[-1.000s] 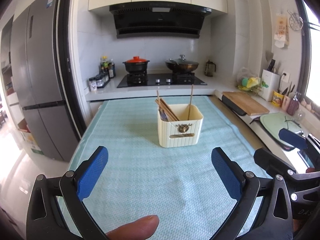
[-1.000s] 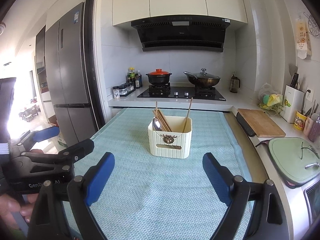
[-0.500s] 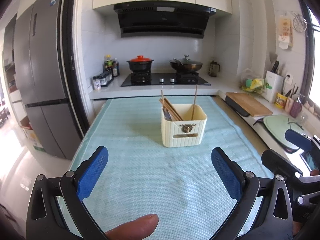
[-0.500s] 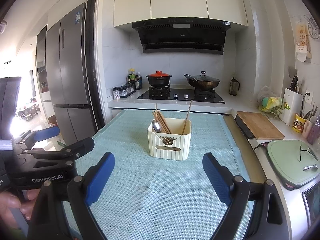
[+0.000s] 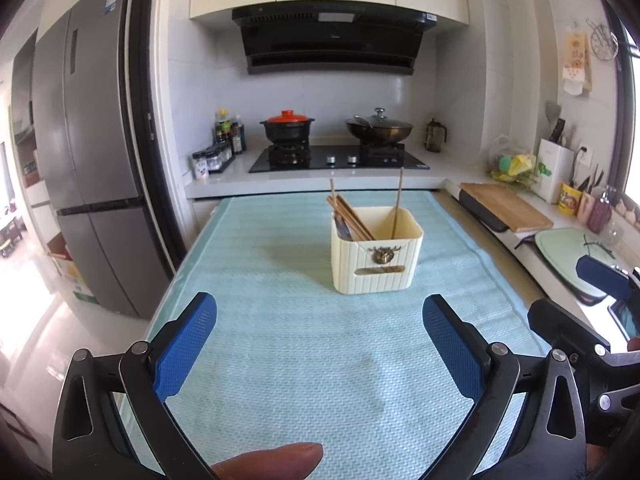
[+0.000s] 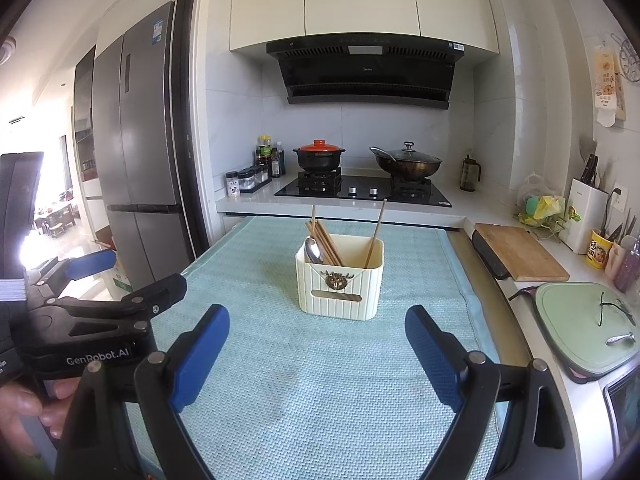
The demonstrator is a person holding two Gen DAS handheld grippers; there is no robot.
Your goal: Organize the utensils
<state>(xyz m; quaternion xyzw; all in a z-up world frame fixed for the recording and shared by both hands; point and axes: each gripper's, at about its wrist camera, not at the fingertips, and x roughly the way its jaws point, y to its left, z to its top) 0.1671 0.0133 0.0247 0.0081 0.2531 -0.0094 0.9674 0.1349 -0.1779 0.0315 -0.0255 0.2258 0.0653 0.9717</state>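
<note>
Both the left gripper (image 5: 320,344) and right gripper (image 6: 318,348) hover with fingers spread wide, holding nothing. The cream utensil holder (image 6: 340,278), containing chopsticks (image 6: 324,238) and a spoon (image 6: 313,250), stands on the desk's teal mat (image 6: 320,380), well ahead of both.

Cream ribbed utensil holder (image 5: 376,256) upright on table, 12 o'clock from camera. Bundle of wooden chopsticks (image 5: 349,216) leans toward 11 o'clock in left compartment beside metal spoon (image 6: 313,250); single chopstick (image 5: 397,204) near-upright, right compartment.
</note>
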